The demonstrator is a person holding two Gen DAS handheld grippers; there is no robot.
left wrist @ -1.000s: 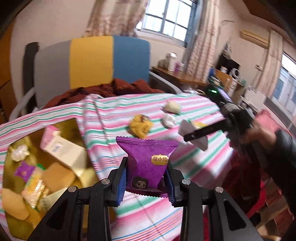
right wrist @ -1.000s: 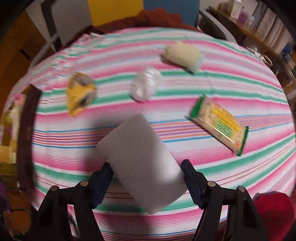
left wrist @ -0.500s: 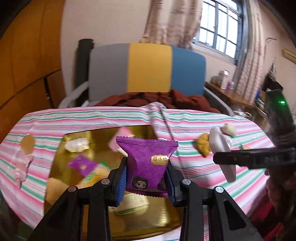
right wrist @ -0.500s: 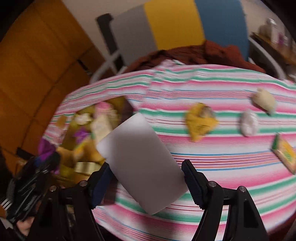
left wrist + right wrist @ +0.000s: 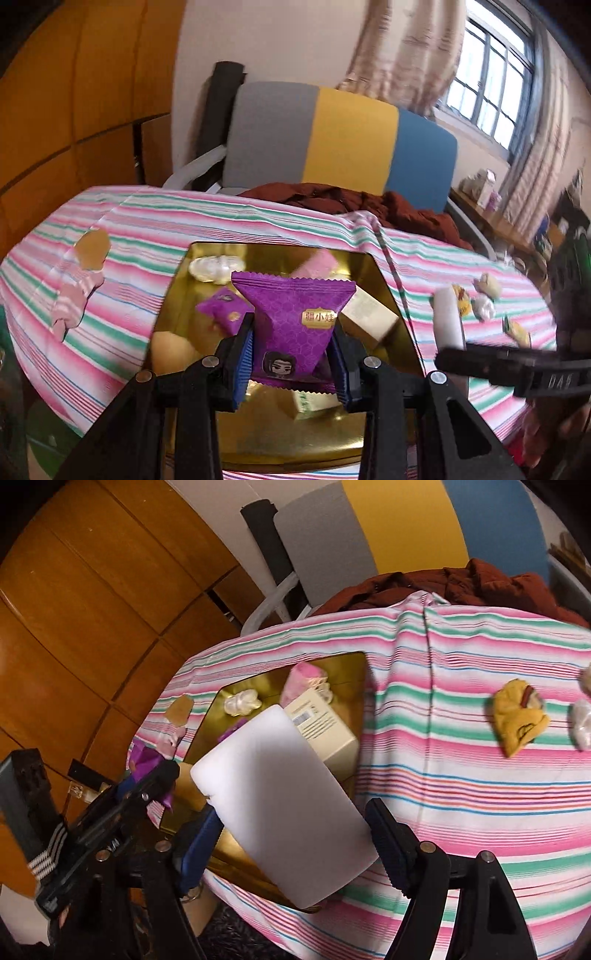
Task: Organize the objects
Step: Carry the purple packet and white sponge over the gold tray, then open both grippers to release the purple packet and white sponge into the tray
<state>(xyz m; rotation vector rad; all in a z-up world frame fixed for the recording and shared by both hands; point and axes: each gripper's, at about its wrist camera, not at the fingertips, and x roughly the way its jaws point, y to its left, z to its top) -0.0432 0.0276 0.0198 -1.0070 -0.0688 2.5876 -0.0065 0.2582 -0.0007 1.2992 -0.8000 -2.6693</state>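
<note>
— Purple snack packet (image 5: pixel 300 325): where is it?
— Clamped in my left gripper (image 5: pixel 293 360) jaws, above the gold tray (image 5: pixel 177 295).
— And the right?
— My right gripper (image 5: pixel 295 834) jaws pinch a white block (image 5: pixel 280 805) over the tray's edge.

Striped-cloth table (image 5: pixel 461 775), gold tray (image 5: pixel 177 295), yellow packet (image 5: pixel 519 720), white wrapped sweet (image 5: pixel 583 723)

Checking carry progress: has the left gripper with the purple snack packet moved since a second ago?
Yes. The left gripper, shut on the purple snack packet, has swung left off the striped tablecloth to above the gold tray.
</note>
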